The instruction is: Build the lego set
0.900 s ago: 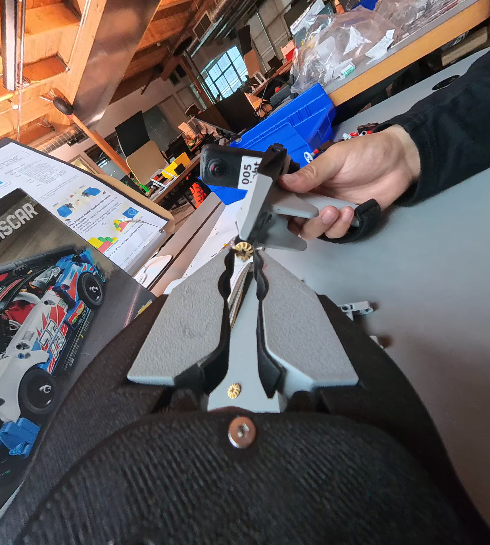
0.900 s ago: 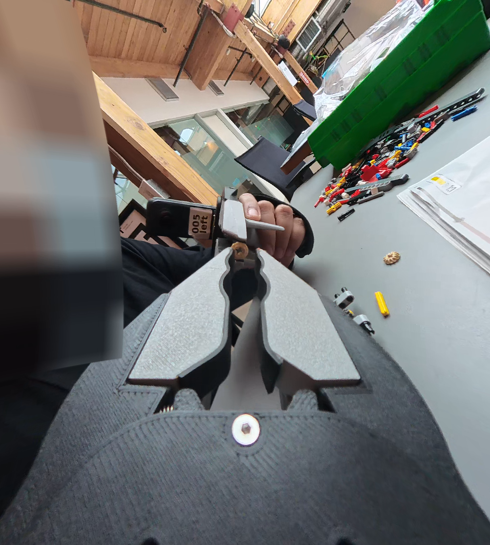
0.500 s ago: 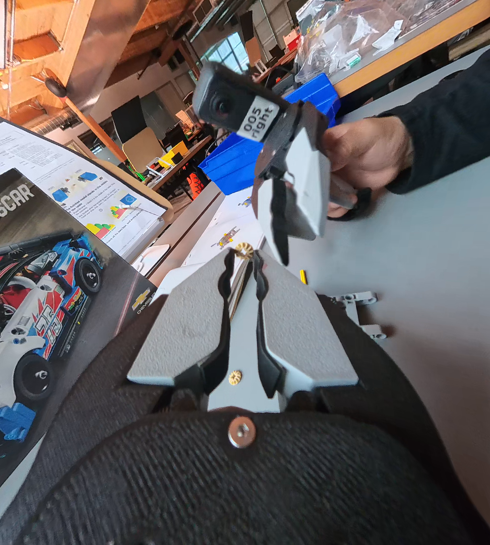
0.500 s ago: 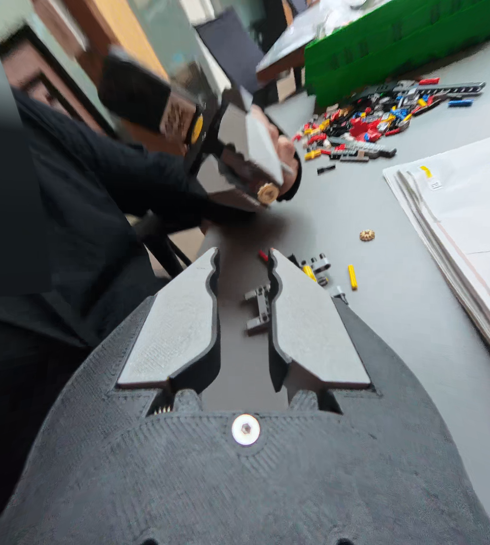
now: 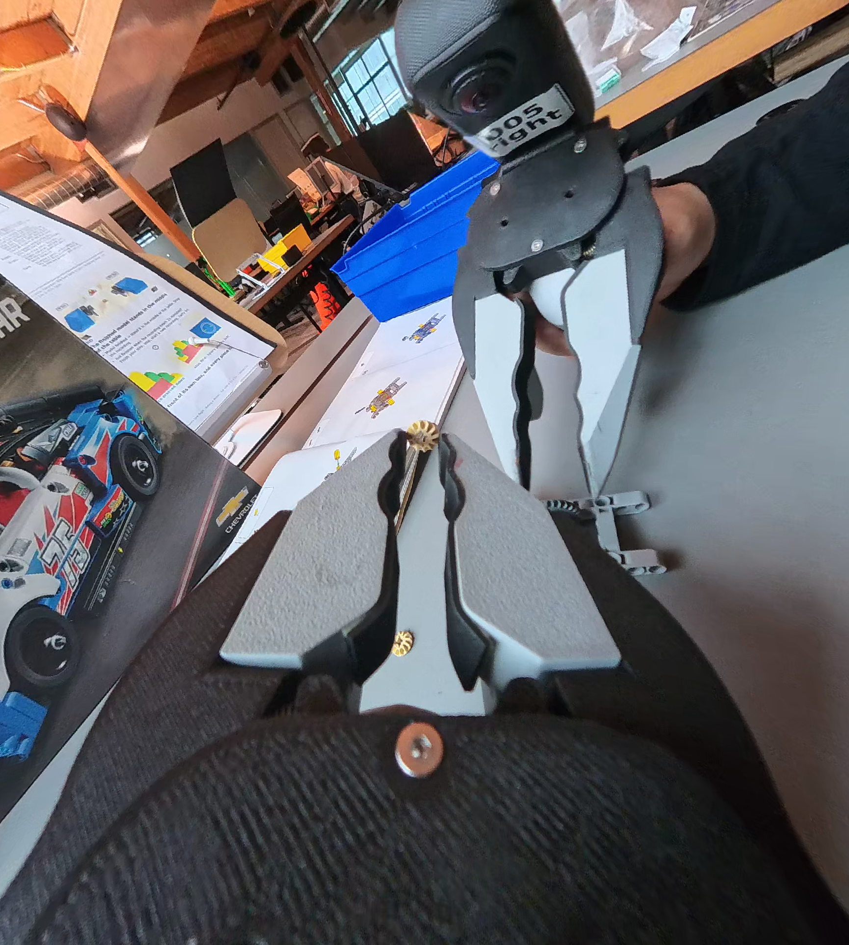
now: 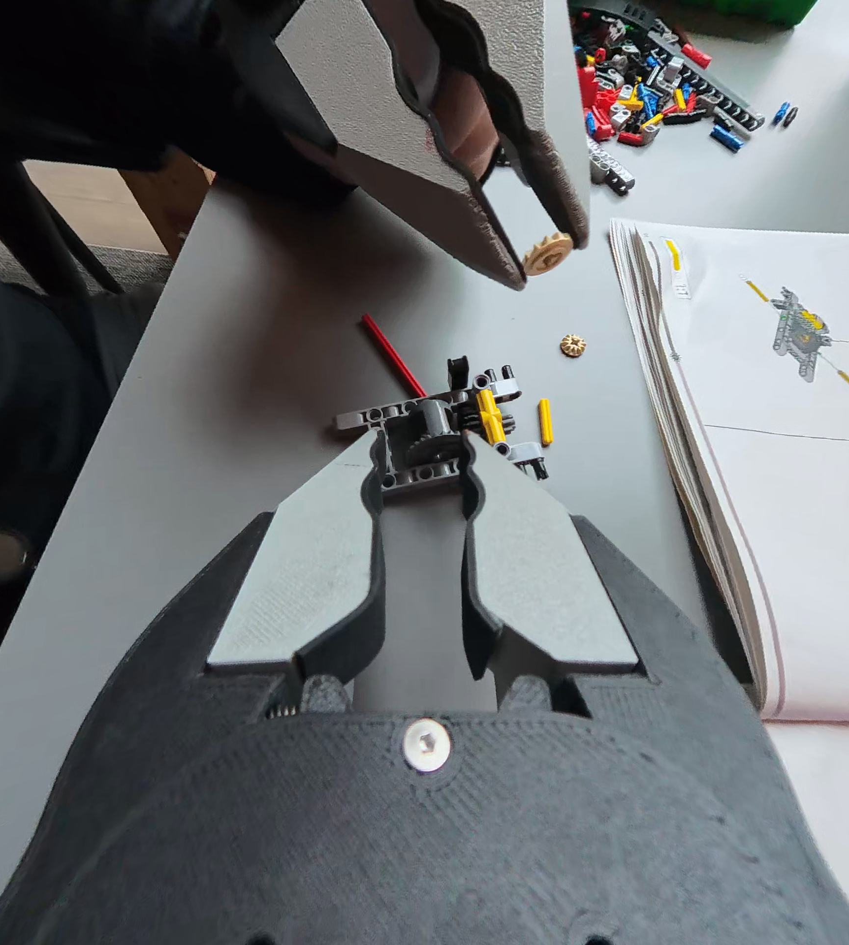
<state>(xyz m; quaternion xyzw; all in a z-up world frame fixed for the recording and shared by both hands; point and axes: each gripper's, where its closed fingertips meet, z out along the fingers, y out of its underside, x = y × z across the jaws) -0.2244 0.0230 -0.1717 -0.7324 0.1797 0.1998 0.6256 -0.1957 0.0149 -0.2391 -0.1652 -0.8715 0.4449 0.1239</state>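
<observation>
Lego gear assembly (image 6: 430, 434), dark grey with a yellow connector, lies on the matte grey surface (image 6: 238, 409) near its left edge, between the tips of the right gripper (image 6: 419, 442), jaws narrowly apart, tips down. Left gripper (image 5: 423, 440) pinches a tan bevel gear (image 5: 422, 435) above. Beyond: spare tan gear (image 6: 573, 345), open instruction booklet (image 6: 790, 460) right, loose-parts pile (image 6: 652, 107), timber-ceilinged workshop.

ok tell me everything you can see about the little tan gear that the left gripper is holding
The tan gear is a small bevel gear of matte plastic with teeth round its rim. The left gripper pinches it by opposite edges at the very fingertips, above the grey table and clear of it, beyond the grey assembly. A second gear like it lies loose below.
</observation>
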